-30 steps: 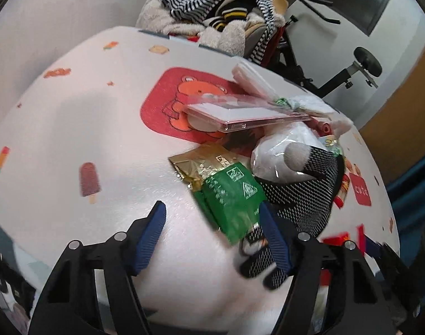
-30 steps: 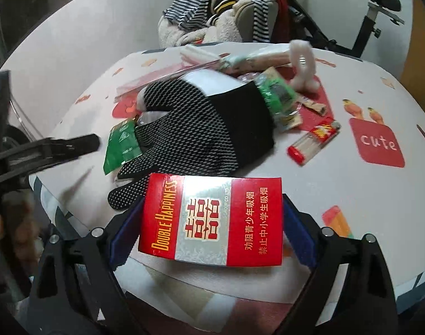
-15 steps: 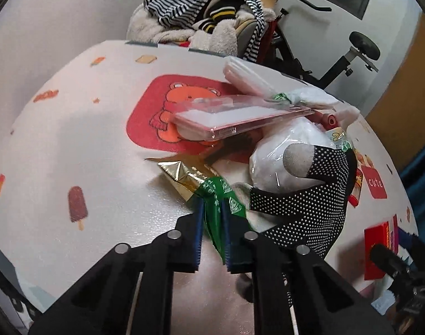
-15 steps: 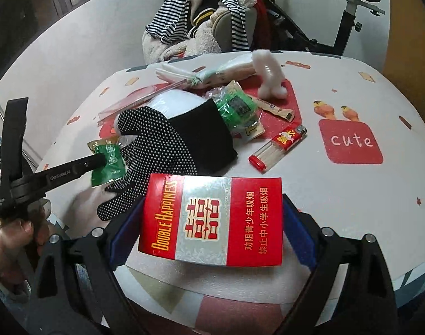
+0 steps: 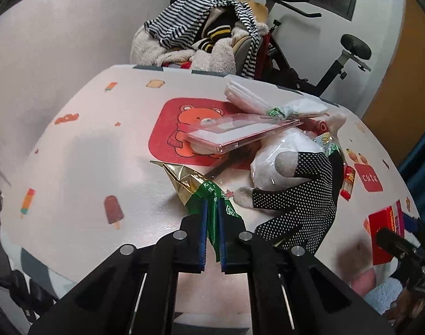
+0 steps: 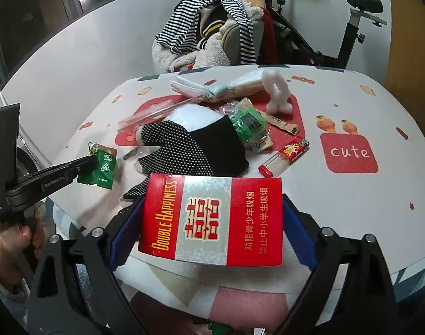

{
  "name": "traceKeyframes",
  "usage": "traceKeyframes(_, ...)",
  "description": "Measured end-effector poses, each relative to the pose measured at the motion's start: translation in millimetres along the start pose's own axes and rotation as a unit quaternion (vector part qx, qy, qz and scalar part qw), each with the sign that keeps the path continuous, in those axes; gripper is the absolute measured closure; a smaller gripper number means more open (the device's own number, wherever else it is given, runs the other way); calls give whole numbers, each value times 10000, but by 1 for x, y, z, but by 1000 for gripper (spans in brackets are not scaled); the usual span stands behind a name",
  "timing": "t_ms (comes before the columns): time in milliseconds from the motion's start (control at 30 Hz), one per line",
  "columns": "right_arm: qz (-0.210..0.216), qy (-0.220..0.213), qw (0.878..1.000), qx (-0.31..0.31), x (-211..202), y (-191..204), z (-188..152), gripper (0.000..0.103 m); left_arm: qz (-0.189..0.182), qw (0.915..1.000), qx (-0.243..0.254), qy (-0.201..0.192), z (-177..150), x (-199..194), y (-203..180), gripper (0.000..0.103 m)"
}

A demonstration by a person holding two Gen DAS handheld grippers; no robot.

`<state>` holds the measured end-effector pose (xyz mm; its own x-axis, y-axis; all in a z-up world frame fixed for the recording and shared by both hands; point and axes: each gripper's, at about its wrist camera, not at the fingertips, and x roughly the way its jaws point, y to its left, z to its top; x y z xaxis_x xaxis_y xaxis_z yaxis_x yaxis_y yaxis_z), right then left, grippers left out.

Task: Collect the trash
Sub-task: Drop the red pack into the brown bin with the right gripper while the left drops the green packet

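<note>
Cartoon-print tabletop (image 5: pixel 73 167), cluttered. Left gripper (image 5: pixel 211 212) just closed, pinching green-gold wrapper (image 5: pixel 195 187). Right gripper (image 6: pixel 212 223) spread wide, clamping red cigarette pack (image 6: pixel 212 220) between pads.

On the table (image 6: pixel 352 89): one dotted glove (image 6: pixel 184 150), one lighter (image 6: pixel 285 156), one cigarette pack (image 6: pixel 212 220), one green-and-gold wrapper (image 5: pixel 195 187), one clear case (image 5: pixel 240 134).

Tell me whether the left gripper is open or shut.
Shut on the green wrapper. The left gripper's blue pads have just closed and now pinch the wrapper between them.
</note>
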<state>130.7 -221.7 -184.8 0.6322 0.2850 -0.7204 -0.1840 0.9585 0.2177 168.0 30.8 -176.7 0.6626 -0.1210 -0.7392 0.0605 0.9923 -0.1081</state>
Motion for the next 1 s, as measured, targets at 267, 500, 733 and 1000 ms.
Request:
traceKeyframes(267,25,-160,9999,-9,-26,0,-1,13,-213,9992,272,-178,-6,-37,-8,96)
traceKeyframes(500,44,-283,9996,71,-48,-5,-7,13,-983,9939,446,-213,-30,-80,-19,96)
traceKeyframes(733,89,-347,9993,118,-66,-10,-18,13,-1365,9860,933,230,-76,-96,-46,96)
traceKeyframes(1000,80,-282,9993,237,-75,-17,-33,13,-1890,9683,1302,983,-122,-89,-73,96)
